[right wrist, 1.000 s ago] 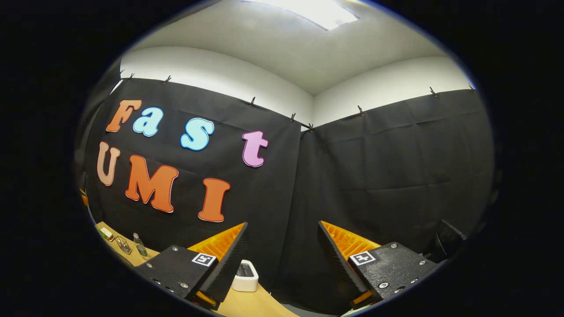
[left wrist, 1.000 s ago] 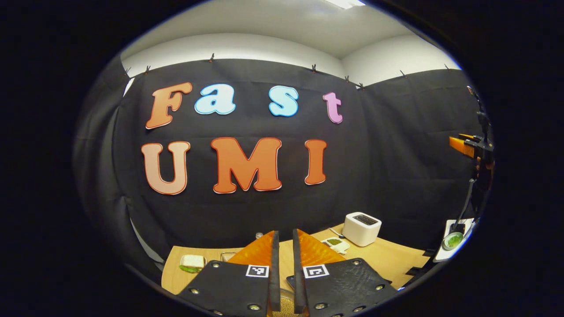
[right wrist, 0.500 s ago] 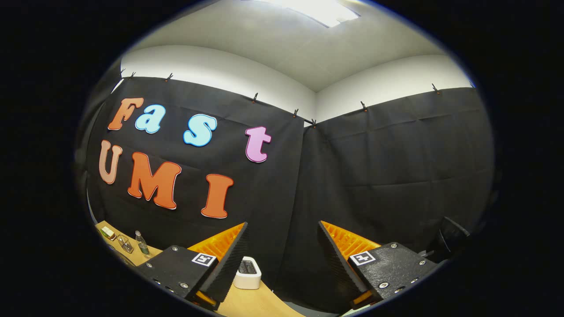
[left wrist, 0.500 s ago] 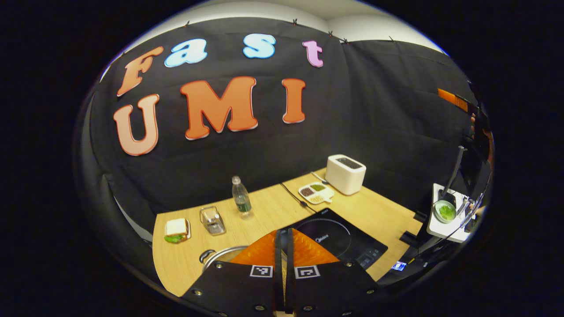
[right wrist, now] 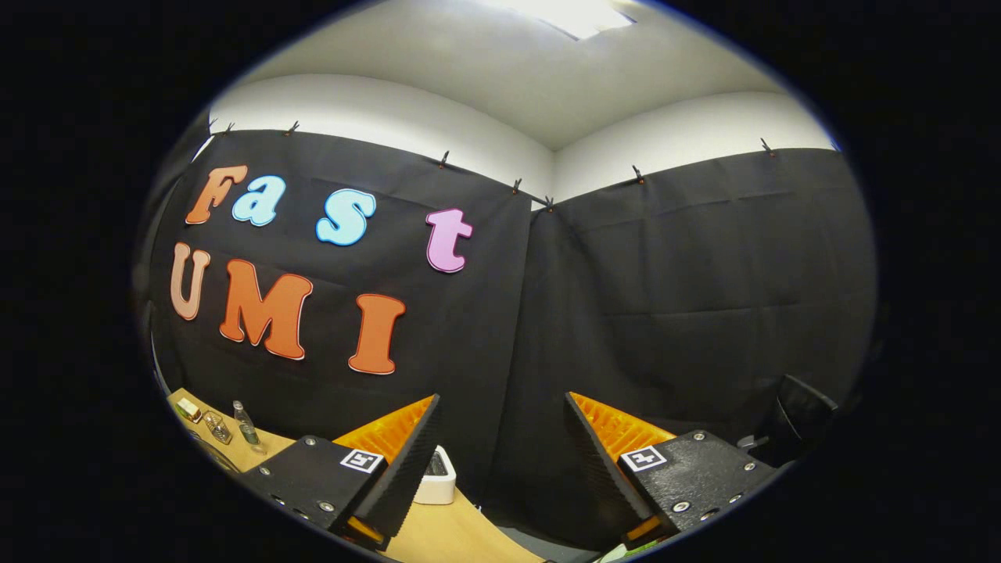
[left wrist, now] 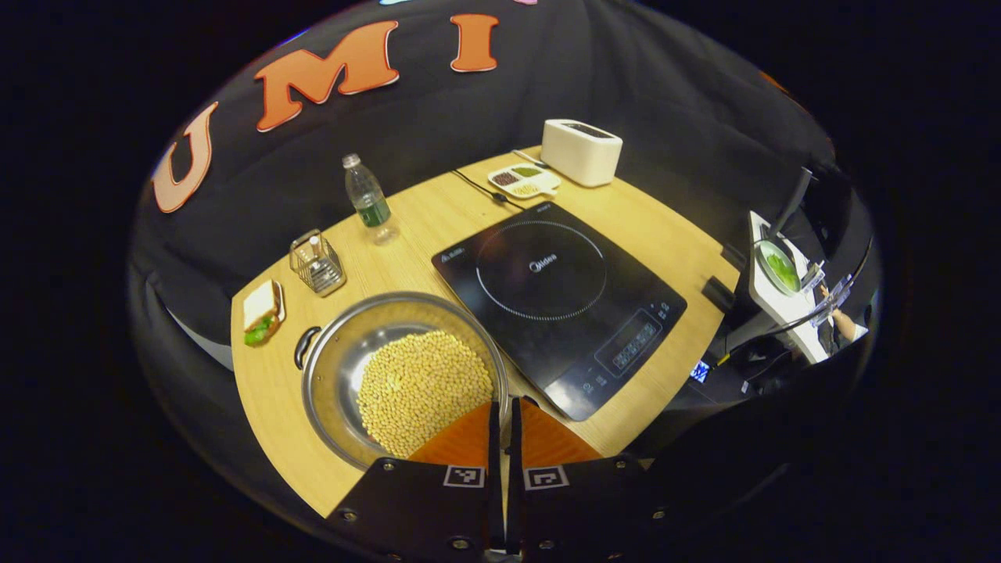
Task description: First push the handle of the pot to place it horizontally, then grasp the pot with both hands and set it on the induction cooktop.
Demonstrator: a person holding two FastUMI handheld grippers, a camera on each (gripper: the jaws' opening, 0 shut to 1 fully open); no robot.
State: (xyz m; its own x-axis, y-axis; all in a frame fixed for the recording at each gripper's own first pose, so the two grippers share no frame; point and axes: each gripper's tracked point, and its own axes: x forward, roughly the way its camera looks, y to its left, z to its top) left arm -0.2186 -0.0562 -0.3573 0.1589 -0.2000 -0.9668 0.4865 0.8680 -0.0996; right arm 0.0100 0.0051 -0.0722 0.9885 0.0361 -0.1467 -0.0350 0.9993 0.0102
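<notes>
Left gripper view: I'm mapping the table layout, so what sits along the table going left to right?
Sandwich → wire holder → water bottle → pot of beans → induction cooktop → toaster.

- A white toaster (left wrist: 581, 150) sits at the far edge of the wooden counter (left wrist: 672, 250).
- A little tray of beans (left wrist: 525, 179) lies just beside the toaster.
- A water bottle (left wrist: 367, 199) stands near the back edge.
- A wire holder (left wrist: 317, 263) and a sandwich (left wrist: 261, 313) sit toward the left edge.
</notes>
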